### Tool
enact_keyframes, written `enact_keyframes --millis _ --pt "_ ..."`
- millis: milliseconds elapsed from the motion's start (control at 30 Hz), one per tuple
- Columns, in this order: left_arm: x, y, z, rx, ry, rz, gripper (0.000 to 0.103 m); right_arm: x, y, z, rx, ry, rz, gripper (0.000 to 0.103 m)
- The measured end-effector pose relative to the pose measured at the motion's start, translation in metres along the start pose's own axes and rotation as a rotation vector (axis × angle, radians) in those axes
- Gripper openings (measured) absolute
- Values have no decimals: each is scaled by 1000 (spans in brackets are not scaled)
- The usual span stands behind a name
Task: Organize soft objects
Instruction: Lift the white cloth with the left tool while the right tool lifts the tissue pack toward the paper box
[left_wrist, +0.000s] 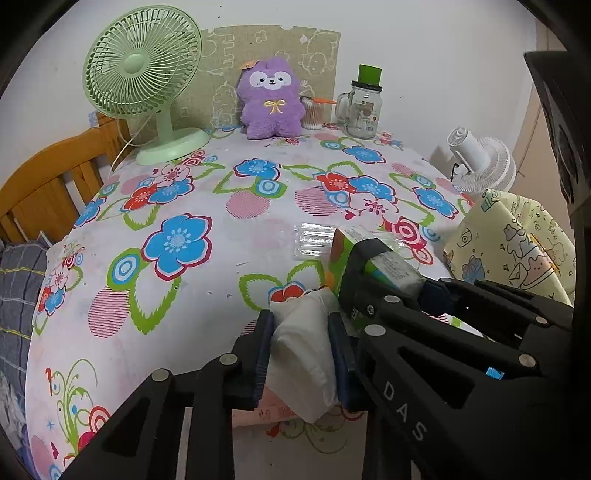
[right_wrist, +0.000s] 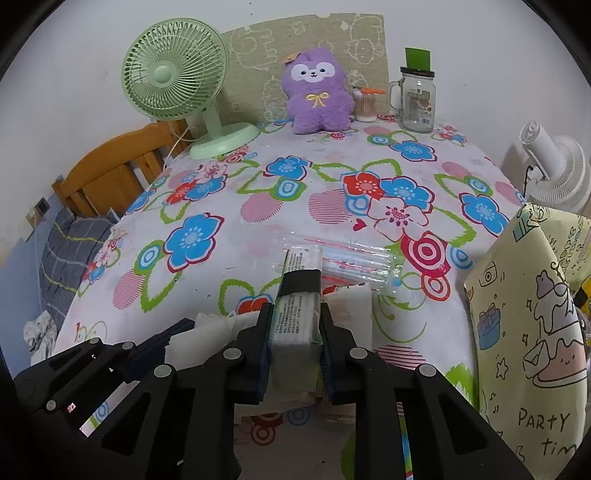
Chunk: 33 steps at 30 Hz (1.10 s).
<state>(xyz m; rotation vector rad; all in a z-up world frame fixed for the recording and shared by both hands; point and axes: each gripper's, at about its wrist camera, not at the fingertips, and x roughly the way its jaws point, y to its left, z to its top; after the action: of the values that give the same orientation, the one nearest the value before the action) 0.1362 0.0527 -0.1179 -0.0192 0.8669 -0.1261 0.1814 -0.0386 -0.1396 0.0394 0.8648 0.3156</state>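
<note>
Currently my left gripper (left_wrist: 301, 345) is clenched on a white folded tissue wad (left_wrist: 303, 354), its blue pads pressing both sides, low over the flowered tablecloth (left_wrist: 207, 206). Immediately to its right, my right gripper (right_wrist: 295, 345) clamps a tissue pack (right_wrist: 297, 306), green-sided in the left wrist view and wrapped by a black band; the pack juts forward between the fingers. Just ahead of the right gripper lies a clear plastic packet (right_wrist: 354, 264), touching the pack's far end. A second white wad (right_wrist: 351, 299) rests just right of the right gripper's fingers. Far ahead of both grippers, against the wall, sits a purple plush toy (left_wrist: 271, 99), with a green desk fan (left_wrist: 144, 74) to its left and a cotton-swab cup (left_wrist: 313, 114) and a glass mug jar (left_wrist: 360, 107) to its right. Right of the right gripper stands a yellow "Party time" bag (right_wrist: 524, 314), a white fan (right_wrist: 554, 173) beyond it.
</note>
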Motion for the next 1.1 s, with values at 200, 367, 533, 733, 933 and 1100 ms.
enact_keyframes --millis 200,367,533,733,933,1100 --pt "-11 -5 1 6 -25 1 27 -12 1 1 -2 -26 -3 24" --pt "-24 -9 4 14 -52 6 27 -28 0 2 -1 -55 -2 24" --pt "-38 -16 6 23 -81 10 27 -44 0 3 -1 -70 -9 24" --pt "-54 -23 9 33 -114 10 27 -65 -2 4 0 -119 -11 24" --pt "-71 -30 12 36 -147 8 27 -86 -2 7 -7 -152 -17 24" --pt "-88 -37 15 40 -174 16 27 -104 -3 9 -9 -181 -10 24"
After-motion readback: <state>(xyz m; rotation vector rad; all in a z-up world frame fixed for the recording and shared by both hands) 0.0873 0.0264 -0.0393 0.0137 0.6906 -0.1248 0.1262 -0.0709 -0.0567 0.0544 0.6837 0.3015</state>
